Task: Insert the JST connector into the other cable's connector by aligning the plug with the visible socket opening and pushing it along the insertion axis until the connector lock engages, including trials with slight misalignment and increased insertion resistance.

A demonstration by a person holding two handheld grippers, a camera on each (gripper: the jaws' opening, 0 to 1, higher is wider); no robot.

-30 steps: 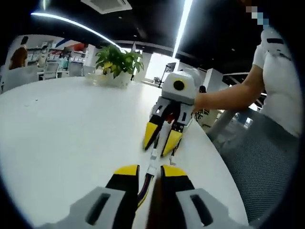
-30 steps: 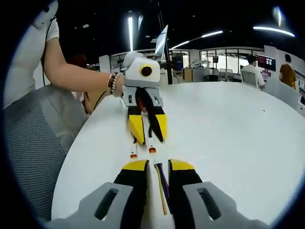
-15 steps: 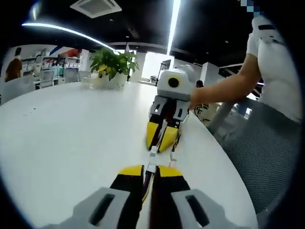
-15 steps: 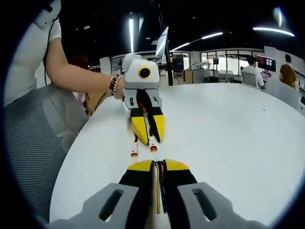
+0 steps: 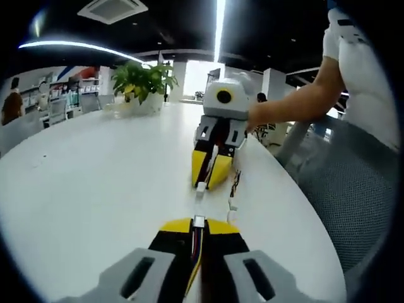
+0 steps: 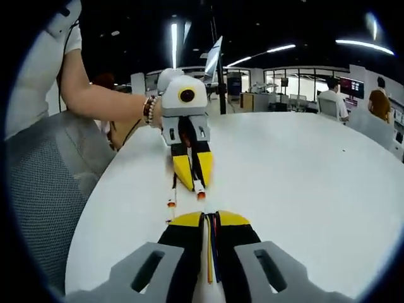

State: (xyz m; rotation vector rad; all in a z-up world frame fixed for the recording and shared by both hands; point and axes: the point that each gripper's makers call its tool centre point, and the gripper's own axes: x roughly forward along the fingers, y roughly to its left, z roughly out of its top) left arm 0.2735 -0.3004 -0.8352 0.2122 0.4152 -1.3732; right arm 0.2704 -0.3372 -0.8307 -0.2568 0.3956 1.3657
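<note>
My left gripper is shut on a cable of coloured wires, and its small white connector sticks out just past the yellow tips. Ahead of it on the white table, the right gripper points back at me, shut, with a white connector at its tips. A short gap separates the two connectors. In the right gripper view my right gripper is shut on coloured wires. The left gripper faces it, with orange-tipped cable ends lying beside it.
A loose cable end lies right of the connectors. A potted plant stands at the table's far side. The person's forearm and a grey mesh chair border the table edge. People sit at desks far behind.
Both grippers have shut on their cables; a second ago each stood a little open around the wires. The grippers have drawn slightly apart, and both views have shifted a little.
</note>
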